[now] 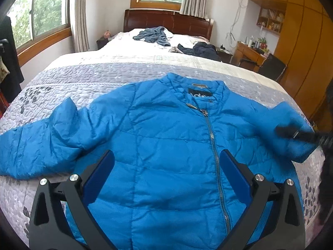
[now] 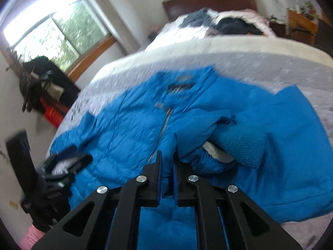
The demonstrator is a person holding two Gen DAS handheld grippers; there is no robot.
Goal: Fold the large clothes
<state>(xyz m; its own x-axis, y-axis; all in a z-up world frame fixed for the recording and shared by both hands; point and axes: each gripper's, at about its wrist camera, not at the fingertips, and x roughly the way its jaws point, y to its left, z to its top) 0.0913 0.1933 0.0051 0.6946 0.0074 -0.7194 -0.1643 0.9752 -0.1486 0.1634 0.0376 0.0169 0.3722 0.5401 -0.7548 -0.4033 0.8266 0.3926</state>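
A wide bed covered by a grey-and-white quilted bedspread with a leaf print (image 1: 68, 83) fills most of both views. It carries three garments: a crumpled grey-blue garment (image 1: 153, 35) at 12 o'clock near the dark wooden headboard (image 1: 166, 19), a dark navy garment (image 1: 203, 51) at 1 o'clock beside it, and the bright blue quilted zip-front jacket (image 1: 162, 145) laid on the near end of the bedspread.

The jacket lies front side up. Its long axis runs from the hem at 6 o'clock to the collar at 12 o'clock, collar toward the headboard. The silver zipper (image 1: 214, 145) runs along this axis, slightly right of centre. One sleeve extends toward 9 o'clock and lies flat on the bedspread. The other sleeve, at 3 o'clock, is raised and drawn in over the jacket body.

The left gripper (image 1: 166, 162) hovers above the lower front of the jacket, pointing toward the collar. Its blue-padded fingers (image 1: 100, 177) are spread wide apart with nothing between them.

The right gripper (image 2: 167, 166) points toward the jacket centre. Its jaws are nearly closed, clamping a fold of blue sleeve fabric near the ribbed blue knit cuff (image 2: 241, 143). A white lining edge (image 2: 216, 152) shows beneath the cuff. The right wrist view is motion-blurred.
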